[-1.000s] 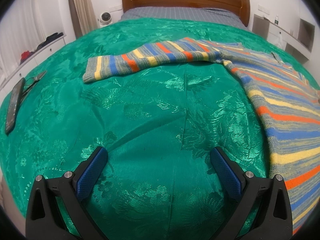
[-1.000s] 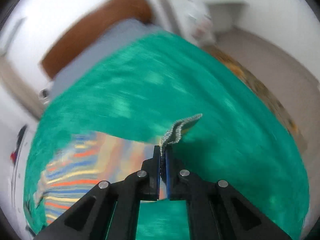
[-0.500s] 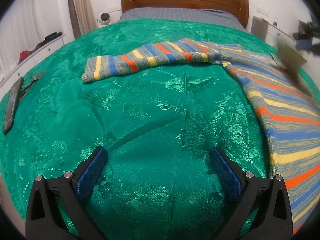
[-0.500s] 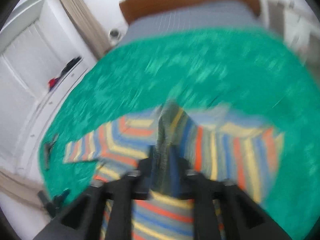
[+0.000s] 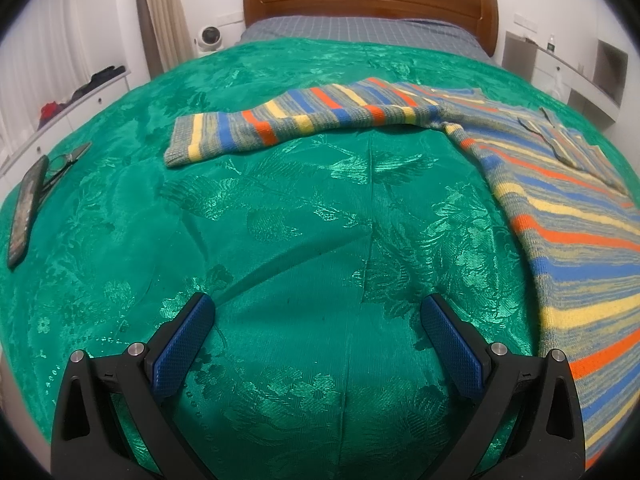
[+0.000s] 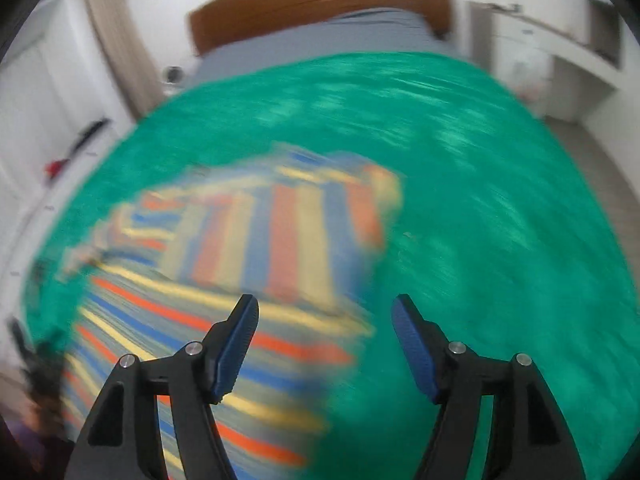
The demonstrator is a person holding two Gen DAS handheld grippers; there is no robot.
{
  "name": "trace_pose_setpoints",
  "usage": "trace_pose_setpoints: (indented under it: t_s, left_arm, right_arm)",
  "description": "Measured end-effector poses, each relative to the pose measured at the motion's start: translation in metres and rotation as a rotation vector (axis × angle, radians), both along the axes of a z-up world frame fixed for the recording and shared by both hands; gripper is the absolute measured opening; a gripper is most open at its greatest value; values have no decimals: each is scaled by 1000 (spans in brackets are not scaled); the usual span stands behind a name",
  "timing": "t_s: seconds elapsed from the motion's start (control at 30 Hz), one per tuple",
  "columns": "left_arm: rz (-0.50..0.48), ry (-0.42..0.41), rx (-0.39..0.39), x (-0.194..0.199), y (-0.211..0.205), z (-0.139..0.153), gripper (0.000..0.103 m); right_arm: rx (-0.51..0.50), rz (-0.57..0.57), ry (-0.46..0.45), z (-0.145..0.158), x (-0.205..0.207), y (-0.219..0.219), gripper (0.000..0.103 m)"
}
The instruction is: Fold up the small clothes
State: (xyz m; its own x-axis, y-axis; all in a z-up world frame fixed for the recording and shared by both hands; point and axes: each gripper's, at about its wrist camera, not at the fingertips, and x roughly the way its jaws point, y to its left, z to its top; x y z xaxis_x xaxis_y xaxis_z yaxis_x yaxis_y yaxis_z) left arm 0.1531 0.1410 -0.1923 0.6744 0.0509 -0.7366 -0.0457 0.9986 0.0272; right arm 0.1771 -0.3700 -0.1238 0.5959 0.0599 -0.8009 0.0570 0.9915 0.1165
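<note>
While the striped sweater (image 5: 568, 216) lies flat, both grippers' fingers (image 5: 182, 346) (image 6: 236, 344) wide apart, empty

Orange, yellow, blue, grey striped sweater (image 5: 560, 216); green floral-patterned bedspread (image 5: 280, 240).

A knitted sweater (image 5: 560, 208) striped in grey, blue, yellow and orange lies flat on the bed. In the left wrist view its body fills the 3 o'clock side, one sleeve (image 5: 288, 124) stretching toward 10 o'clock; the other sleeve (image 6: 288, 236) lies folded across the body.
</note>
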Motion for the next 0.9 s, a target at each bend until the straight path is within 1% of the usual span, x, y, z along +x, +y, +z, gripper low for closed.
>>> trace_pose_setpoints:
  t_s: [0.1,0.13,0.2,0.3,0.33,0.4,0.43,0.47,0.57,0.73,0.77,0.9]
  left_arm:
    - [0,-1,1,0,0,0,103]
    - [1,-1,1,0,0,0,103]
    - [3,-3,3,1,0,0,103]
    - [5,-5,5,1,0,0,103]
    - [5,-5,5,1,0,0,103]
    - [5,-5,6,0,0,0,103]
    - [6,-6,7,0,0,0,103]
    - [6,-7,7,0,0,0,103]
    - [7,-8,8,0,0,0,103]
    - [9,-11,9,0,0,0,103]
    - [10,-12,10,0,-1,0,103]
    - [11,-12,10,0,-1,0,103]
  right_arm:
    - [-83,-118,-43,-17,-46,-41,69]
    - [-96,-146,-54,-20,-53,-50,69]
    - [-105,-207,-71,-28,-70,-67,69]
    - [-81,-271,-51,-47,-85,-87,70]
    - [-73,-274,-52,-51,-85,-92,71]
    - [-62,-255,-73,-60,-83,-92,80]
    - [-63,-243,-79,-65,-81,-90,87]
    - [-74,-232,-84,-67,-77,-85,91]
    - [-107,-233,-112,-71,-78,-80,93]
    - [-74,-230,-131,-71,-79,-85,94]
    - [-74,-228,-132,-71,-84,-86,94]
    - [-74,-224,-130,-72,-82,-86,95]
